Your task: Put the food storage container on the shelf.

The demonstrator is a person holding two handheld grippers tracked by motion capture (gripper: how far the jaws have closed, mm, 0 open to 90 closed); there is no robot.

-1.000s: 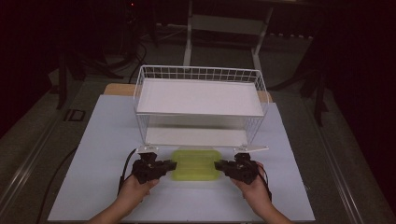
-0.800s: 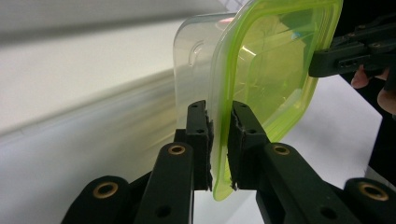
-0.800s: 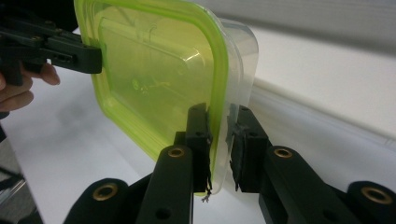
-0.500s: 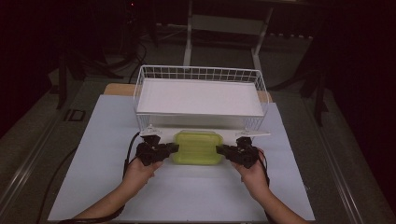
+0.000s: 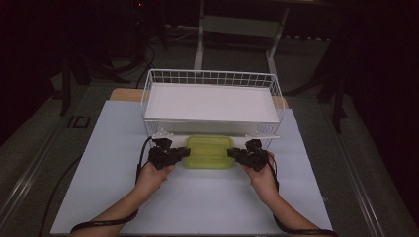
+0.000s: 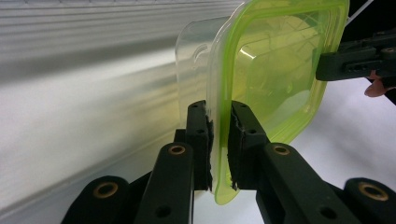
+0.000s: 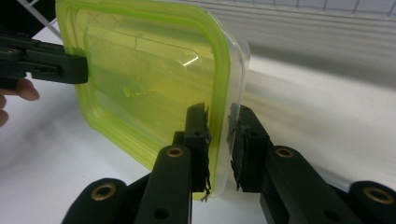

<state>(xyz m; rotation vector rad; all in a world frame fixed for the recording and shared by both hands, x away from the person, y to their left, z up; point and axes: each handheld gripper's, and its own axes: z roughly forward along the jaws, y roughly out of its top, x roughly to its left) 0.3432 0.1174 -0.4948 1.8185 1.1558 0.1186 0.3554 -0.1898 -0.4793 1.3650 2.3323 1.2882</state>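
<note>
A clear rectangular container with a lime-green lid (image 5: 208,151) hangs between my two grippers, just in front of the white wire rack (image 5: 210,76) and level with its lower opening. My left gripper (image 5: 185,152) is shut on the container's left rim. In the left gripper view its jaws (image 6: 220,140) pinch the lid's edge, with the container (image 6: 275,70) beyond them. My right gripper (image 5: 231,154) is shut on the right rim. The right gripper view shows its jaws (image 7: 218,144) clamped over the lid and the clear lip of the container (image 7: 144,70).
The rack stands at the back of a white mat (image 5: 99,148) and carries a white shelf board (image 5: 212,101) on top. Dark floor, cables and a metal stand's legs (image 5: 200,44) surround the table. Both forearms come in from the mat's front edge.
Both hands have carried the container away from the person, from mid-mat up to the rack's front edge. The grips have stayed the same.
</note>
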